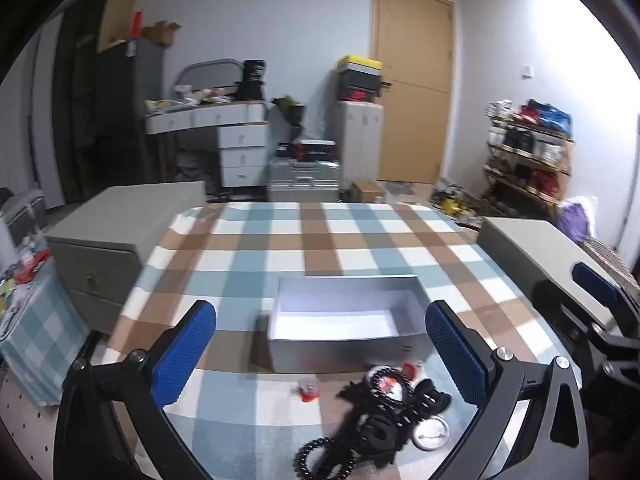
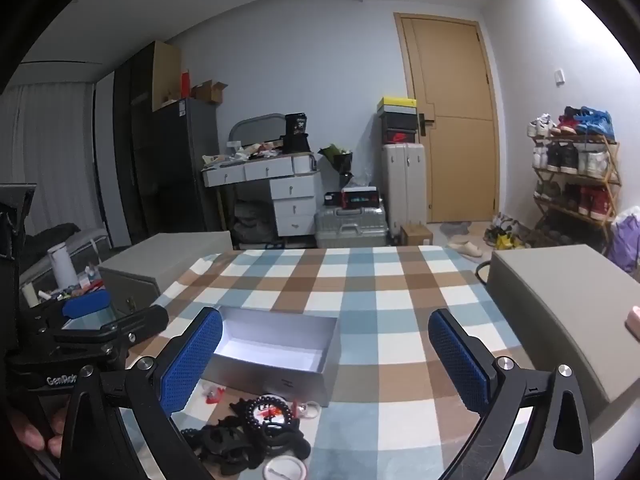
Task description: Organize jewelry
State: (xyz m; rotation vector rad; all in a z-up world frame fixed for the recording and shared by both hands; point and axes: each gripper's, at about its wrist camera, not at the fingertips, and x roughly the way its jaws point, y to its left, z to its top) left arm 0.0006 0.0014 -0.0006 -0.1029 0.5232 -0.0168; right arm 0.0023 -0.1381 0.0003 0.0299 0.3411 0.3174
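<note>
- Progress: nothing sorted yet, by my reading. The silver box (image 1: 346, 322) stands open and bare inside, a little back from the table's near edge; every piece of jewelry is outside it.
- Left gripper (image 1: 320, 354): fingers spread wide, holding nothing, raised over the near edge with the heap between and below its blue pads.
- Small red piece (image 1: 307, 391): lies alone on the checked cloth (image 1: 320, 248), just left of the heap (too blurred to name).
- Jewelry heap (image 1: 380, 416): black beaded bracelets, dark hair ties and red-and-white bits tangled together, hard against the box's front wall at the near edge. A round white disc (image 1: 431, 432) sits at its right side.
- Right gripper (image 2: 326, 360): fingers likewise wide and empty, hovering right of the heap, the box's right corner ahead of it.
- Room to move: the cloth behind and right of the box is bare to the far edge. Grey cabinets (image 2: 560, 312) flank the left and right table edges (the right one close by the right gripper's outer finger), so sideways swings are limited.
- Risk, as I judge it: the two grippers sit near each other, and the tangle may lift as one clump.
</note>
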